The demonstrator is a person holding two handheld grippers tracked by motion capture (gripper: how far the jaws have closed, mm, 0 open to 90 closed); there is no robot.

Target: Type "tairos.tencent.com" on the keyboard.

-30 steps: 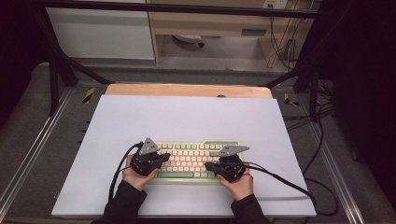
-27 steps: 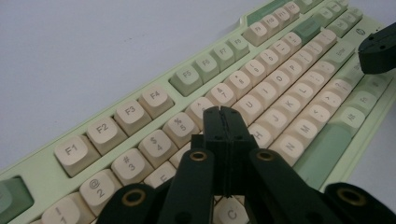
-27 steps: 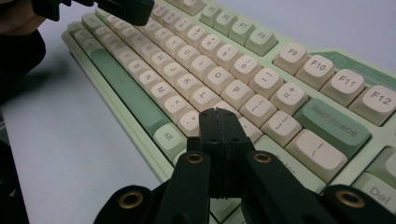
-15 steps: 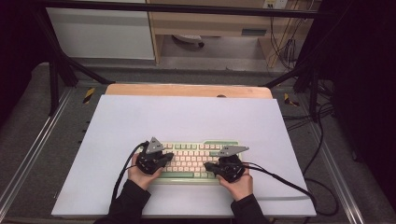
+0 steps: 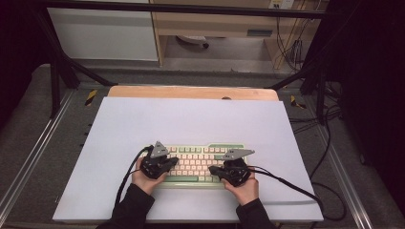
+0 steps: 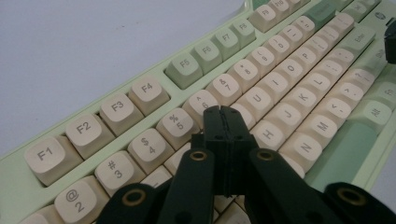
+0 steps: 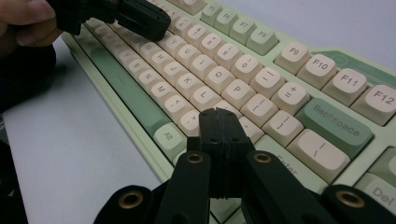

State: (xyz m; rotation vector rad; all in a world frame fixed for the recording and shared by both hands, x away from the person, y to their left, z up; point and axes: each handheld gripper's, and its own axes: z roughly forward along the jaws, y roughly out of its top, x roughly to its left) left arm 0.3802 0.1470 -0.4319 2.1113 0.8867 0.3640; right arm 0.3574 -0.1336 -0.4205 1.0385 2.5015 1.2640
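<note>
Jaws pressed together on both grippers, poised as pokers over a keyboard [image 5: 196,162].

Left gripper [image 6: 223,111] closed empty above the T/Y keys, right gripper [image 7: 219,114] likewise near the semicolon; typing apparently underway, next press needs one key only. Keyboard sits near the white mat's [image 5: 191,119] front edge.

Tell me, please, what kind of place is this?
Probably a lab or workshop bench set up for recording. A black metal frame surrounds a table covered by a white sheet, cables trail beside it, and a person holds two grippers over a keyboard.
</note>
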